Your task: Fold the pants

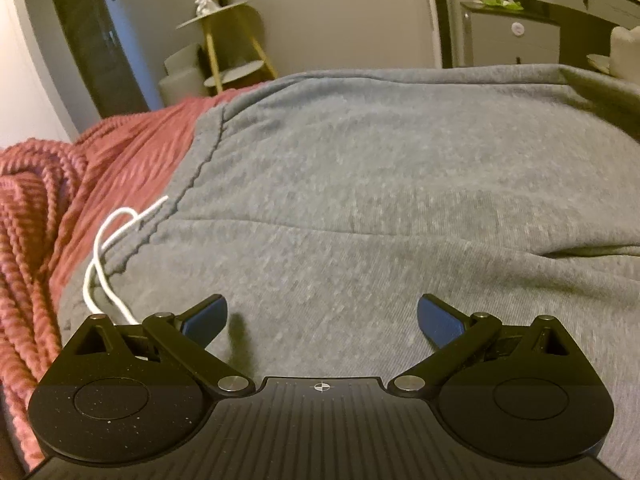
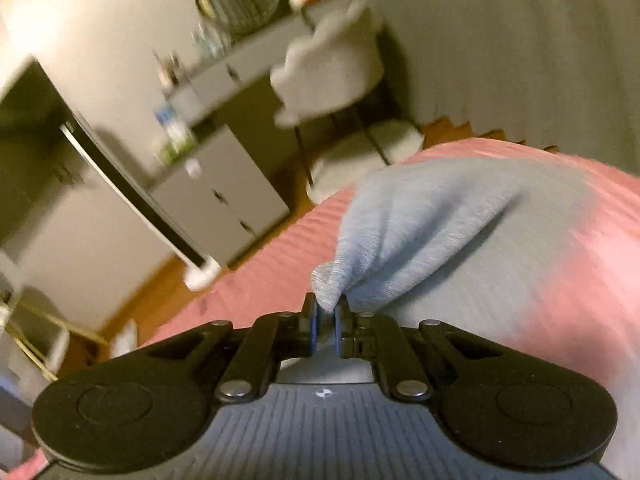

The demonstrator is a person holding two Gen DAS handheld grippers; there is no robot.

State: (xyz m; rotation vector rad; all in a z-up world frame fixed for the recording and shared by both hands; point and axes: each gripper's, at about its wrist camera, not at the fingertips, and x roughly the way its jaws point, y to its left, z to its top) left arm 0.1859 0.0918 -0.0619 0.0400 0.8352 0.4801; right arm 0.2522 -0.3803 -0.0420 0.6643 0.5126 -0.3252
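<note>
Grey sweatpants (image 1: 360, 184) lie spread over a pink knitted blanket (image 1: 44, 208) on a bed. Their white drawstring (image 1: 106, 256) curls off the waistband at the left. My left gripper (image 1: 322, 320) hovers just above the grey cloth, open, with nothing between its blue pads. In the right wrist view my right gripper (image 2: 326, 314) is shut on a pinched corner of the grey pants (image 2: 420, 224), and the cloth rises in a peak from the blanket toward the pads. That view is blurred by motion.
The pink blanket (image 2: 260, 280) covers the bed to its edge. Beyond stand a gold side table (image 1: 228, 40), a grey cabinet (image 2: 216, 196), a white chair (image 2: 332, 68) and a wooden floor (image 2: 160, 280).
</note>
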